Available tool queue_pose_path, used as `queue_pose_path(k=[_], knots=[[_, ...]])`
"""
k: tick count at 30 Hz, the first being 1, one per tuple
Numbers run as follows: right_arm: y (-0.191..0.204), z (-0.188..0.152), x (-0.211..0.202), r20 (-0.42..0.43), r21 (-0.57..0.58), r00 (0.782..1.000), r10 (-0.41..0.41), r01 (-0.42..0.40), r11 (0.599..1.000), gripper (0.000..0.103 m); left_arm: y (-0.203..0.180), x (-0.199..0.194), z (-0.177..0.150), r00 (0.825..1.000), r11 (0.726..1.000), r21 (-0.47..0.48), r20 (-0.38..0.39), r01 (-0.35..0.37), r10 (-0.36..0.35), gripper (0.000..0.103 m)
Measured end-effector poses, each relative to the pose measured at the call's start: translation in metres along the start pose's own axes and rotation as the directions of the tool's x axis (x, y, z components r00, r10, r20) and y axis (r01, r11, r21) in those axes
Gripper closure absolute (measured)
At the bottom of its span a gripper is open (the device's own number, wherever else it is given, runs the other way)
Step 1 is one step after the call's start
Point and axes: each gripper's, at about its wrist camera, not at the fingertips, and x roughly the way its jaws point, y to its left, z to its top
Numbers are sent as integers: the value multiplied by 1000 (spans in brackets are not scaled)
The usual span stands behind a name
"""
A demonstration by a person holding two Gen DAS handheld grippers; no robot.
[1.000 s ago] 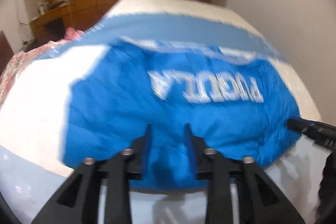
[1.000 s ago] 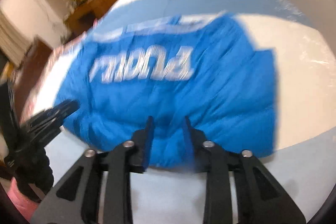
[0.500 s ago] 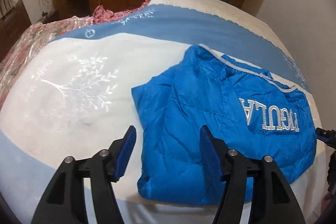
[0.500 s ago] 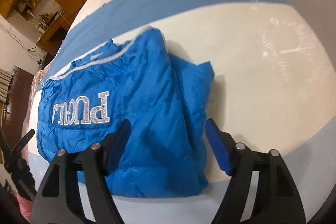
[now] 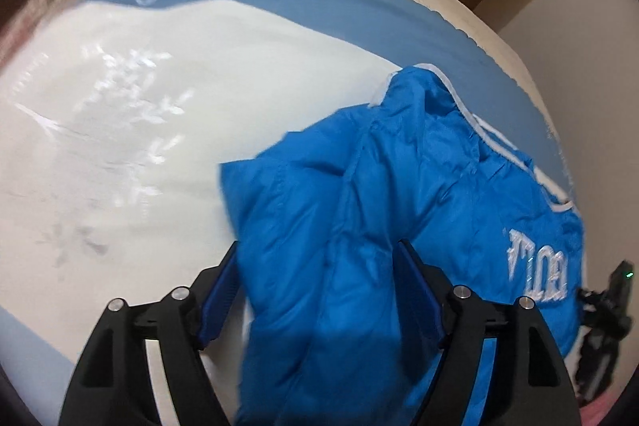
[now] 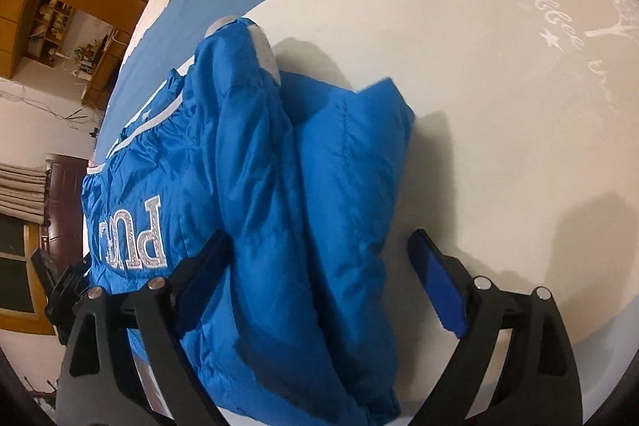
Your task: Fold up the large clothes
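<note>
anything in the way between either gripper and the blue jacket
Nothing visible. The left gripper and right gripper have both just been opening, and each straddles one end of the folded blue jacket on the bedspread, with padded fabric bulging between the jaws and no other object there.

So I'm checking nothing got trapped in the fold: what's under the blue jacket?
The blue jacket lies on the white and light-blue bedspread, which shows all around it. Whatever sits directly beneath or inside its folded layers is covered and cannot be seen.
</note>
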Motion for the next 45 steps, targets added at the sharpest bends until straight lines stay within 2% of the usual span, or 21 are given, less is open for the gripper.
queue_pose_path(k=[1,2,3,4,5,6,7,9,11,14,19,23,28,32,36,42,45], knots=[[1,1,0,0,-1,1000,20,-20,1000,21,-3,2,1,1000,1000,-3,-2,5,-5,32],[4,5,2,-6,1,998,70,-70,998,39,-5,2,3,1000,1000,0,-3,17,-17,44],[4,7,2,-9,9,996,85,-85,996,48,-8,1,3,1000,1000,1,-3,28,-28,50],[5,8,1,-7,12,995,96,-96,995,55,-10,1,3,1000,1000,0,-3,31,-31,62],[5,8,-2,-8,16,993,121,-121,993,69,-13,-1,2,999,999,-4,1,33,-33,75],[4,7,-5,-6,26,990,140,-140,990,78,-15,-6,2,999,999,-8,9,34,-34,79],[3,5,-10,-2,30,988,154,-153,988,80,-17,-10,1,999,999,-7,20,35,-35,85],[4,1,-23,13,23,985,172,-172,985,87,-19,-19,2,998,999,-9,49,38,-37,89],[10,-6,-42,38,-7,980,195,-195,981,88,-22,-33,-1,996,999,-15,79,51,-49,91],[24,-14,-71,63,-53,974,217,-214,975,89,-31,-61,-7,990,998,24,128,58,-60,92],[44,-36,-124,104,-160,971,217,-199,967,90,-52,-107,-21,981,994,82,173,74,-87,92],[48,-68,-166,116,-209,969,220,-193,959,90,-55,-150,-41,973,989,102,195,104,-123,92],[55,-113,-195,111,-244,971,213,-181,953,90,-60,-194,-78,969,981,168,210,96,-131,92],[52,-146,-198,85,-218,972,217,-194,956,90,-53,-218,-113,973,978,188,194,91,-128,92],[45,-176,-189,42,-179,978,202,-192,965,90,-39,-221,-147,981,980,183,159,77,-107,92],[25,-203,-144,-27,-110,996,88,-91,990,89,-13,-181,-185,996,985,171,86,11,-26,90],[13,-204,-120,-35,-90,999,-2,-1,996,89,0,-153,-197,997,983,175,65,-62,52,89]])
